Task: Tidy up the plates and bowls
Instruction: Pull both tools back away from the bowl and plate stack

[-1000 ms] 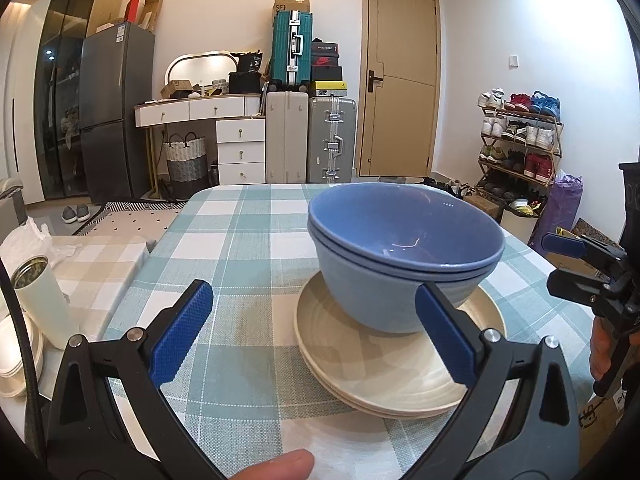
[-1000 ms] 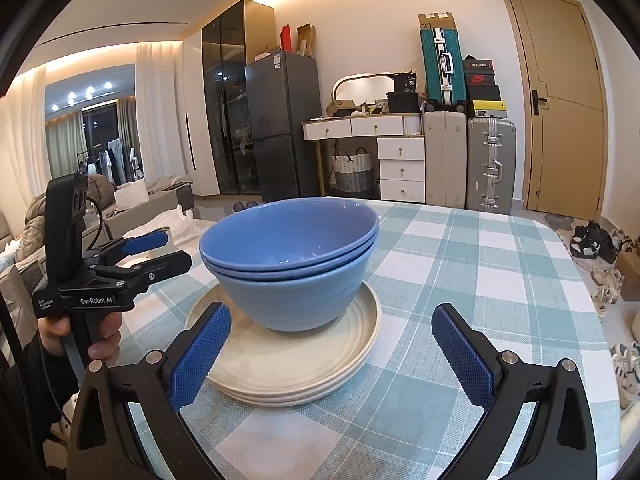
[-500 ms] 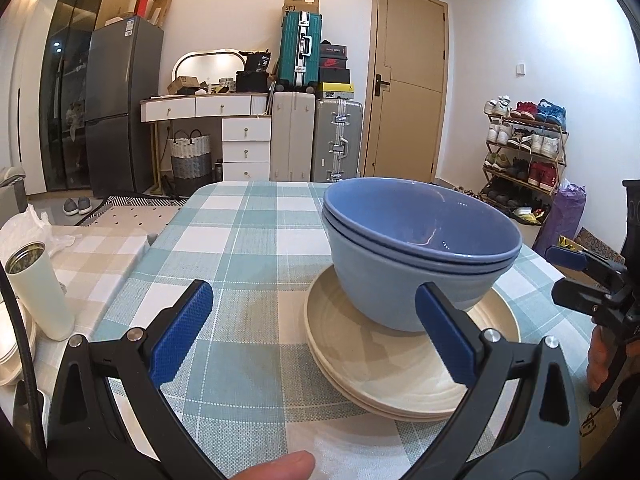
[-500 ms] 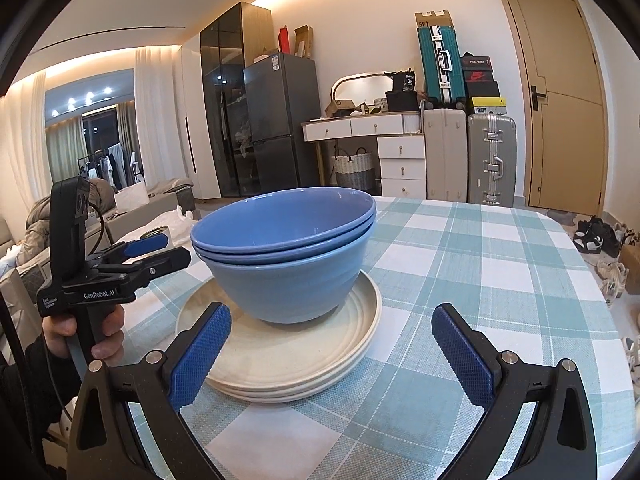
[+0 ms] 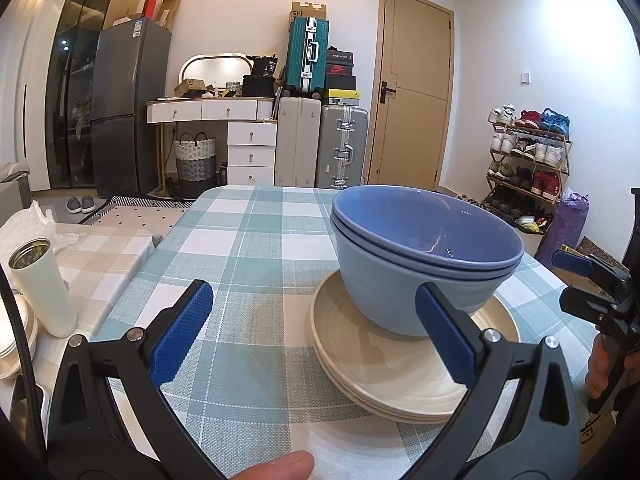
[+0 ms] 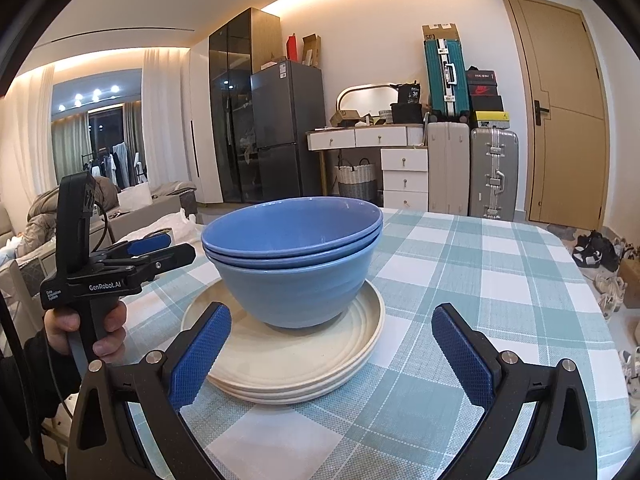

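Note:
Stacked blue bowls (image 5: 424,264) (image 6: 296,264) stand nested on a stack of cream plates (image 5: 400,376) (image 6: 288,364) on the checked tablecloth (image 5: 248,248). My left gripper (image 5: 316,332) is open and empty, near the table's edge, with the stack ahead to its right. It also shows in the right wrist view (image 6: 160,250), left of the bowls. My right gripper (image 6: 332,352) is open and empty, just short of the plates. It shows in the left wrist view (image 5: 580,276) to the right of the stack.
A white tumbler (image 5: 44,288) stands on a side surface to the left, with white plates (image 5: 16,336) beside it. The table (image 6: 500,280) stretches behind and right of the stack. Suitcases, a dresser and a fridge line the far wall.
Both grippers have drawn back a little and the views have shifted. The bowls and plates have not moved. Both grippers stay open.

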`<state>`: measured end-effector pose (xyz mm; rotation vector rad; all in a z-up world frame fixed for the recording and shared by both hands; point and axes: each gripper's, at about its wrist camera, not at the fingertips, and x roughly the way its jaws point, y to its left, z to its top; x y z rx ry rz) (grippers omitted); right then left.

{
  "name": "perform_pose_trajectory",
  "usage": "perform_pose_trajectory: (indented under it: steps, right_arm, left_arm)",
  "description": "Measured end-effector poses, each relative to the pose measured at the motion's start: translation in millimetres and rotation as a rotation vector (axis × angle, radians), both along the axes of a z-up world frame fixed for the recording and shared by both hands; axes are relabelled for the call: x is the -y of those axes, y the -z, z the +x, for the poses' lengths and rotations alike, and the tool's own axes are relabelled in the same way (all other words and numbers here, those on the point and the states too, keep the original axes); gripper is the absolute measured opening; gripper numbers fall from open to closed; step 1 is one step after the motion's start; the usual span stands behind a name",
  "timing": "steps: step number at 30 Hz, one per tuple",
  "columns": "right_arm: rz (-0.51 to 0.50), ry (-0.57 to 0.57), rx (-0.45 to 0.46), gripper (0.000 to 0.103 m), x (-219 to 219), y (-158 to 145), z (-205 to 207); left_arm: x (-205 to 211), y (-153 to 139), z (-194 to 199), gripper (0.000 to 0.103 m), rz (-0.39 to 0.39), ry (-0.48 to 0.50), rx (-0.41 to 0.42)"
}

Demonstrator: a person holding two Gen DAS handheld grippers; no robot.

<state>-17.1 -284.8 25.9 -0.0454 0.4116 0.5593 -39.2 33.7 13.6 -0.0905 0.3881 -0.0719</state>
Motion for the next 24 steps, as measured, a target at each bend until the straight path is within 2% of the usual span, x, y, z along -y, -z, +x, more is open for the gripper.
perform_pose_trajectory:
  steps: [24]
  right_arm:
    - [-0.007,-0.009,0.016,0.102,-3.9,0.7,-2.6]
  left_arm:
    - [5.4,0.3,-1.1,0.101,0.004,-0.003,0.005]
